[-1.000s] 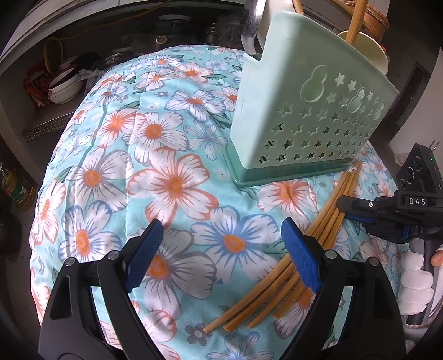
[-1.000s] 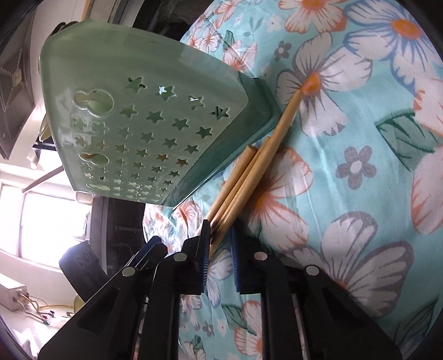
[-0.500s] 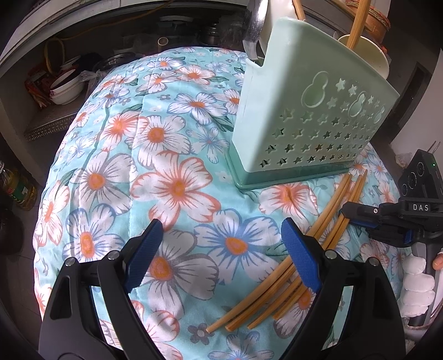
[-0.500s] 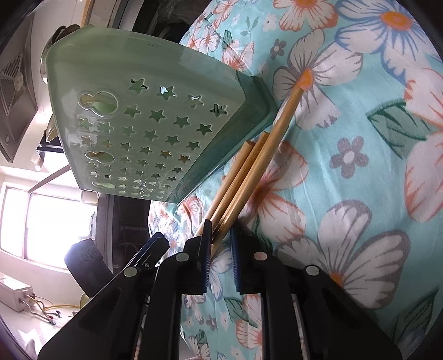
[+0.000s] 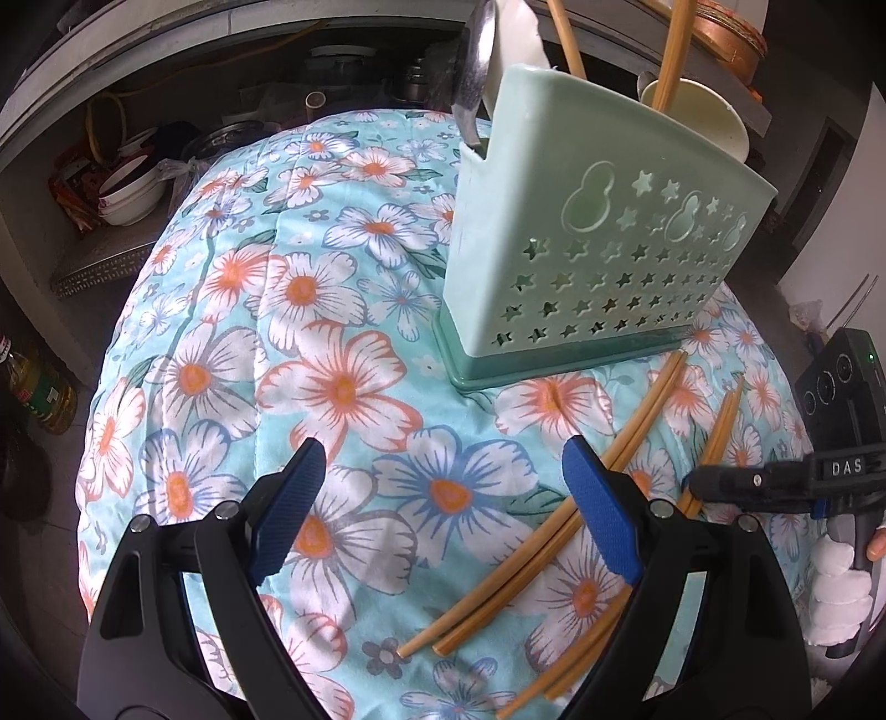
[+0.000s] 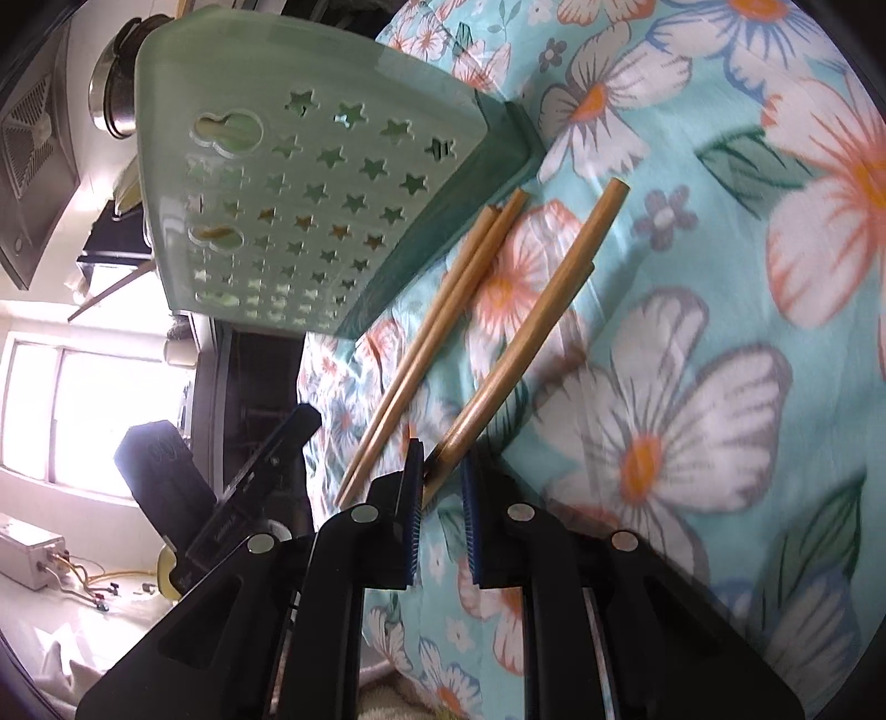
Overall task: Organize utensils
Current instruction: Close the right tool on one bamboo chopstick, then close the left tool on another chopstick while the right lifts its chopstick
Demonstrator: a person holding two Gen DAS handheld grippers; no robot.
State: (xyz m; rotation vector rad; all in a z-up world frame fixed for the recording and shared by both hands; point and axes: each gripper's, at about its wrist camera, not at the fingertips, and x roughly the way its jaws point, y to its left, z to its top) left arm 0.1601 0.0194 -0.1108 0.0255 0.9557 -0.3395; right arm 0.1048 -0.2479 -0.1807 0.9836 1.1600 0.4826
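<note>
A pale green utensil holder [image 5: 598,243] with star cut-outs stands on the floral cloth; it also shows in the right wrist view [image 6: 310,183]. It holds a spoon [image 5: 476,61] and chopsticks [image 5: 673,50]. A pair of bamboo chopsticks [image 5: 626,443] lies in front of it, also in the right wrist view [image 6: 437,327]. My right gripper [image 6: 443,476] is shut on another pair of chopsticks [image 6: 542,310] and holds them apart from the lying pair; that pair shows in the left wrist view [image 5: 720,437]. My left gripper [image 5: 443,498] is open and empty above the cloth.
The floral cloth [image 5: 277,343] covers a rounded table. Behind it is a shelf with stacked bowls [image 5: 130,191] and pots. An oil bottle [image 5: 39,387] stands at the left. More chopstick ends [image 5: 559,670] lie near the front edge.
My right gripper has pulled two chopsticks away from the bundle, toward the right and off the cloth. The left gripper has stayed open and nearly still.
</note>
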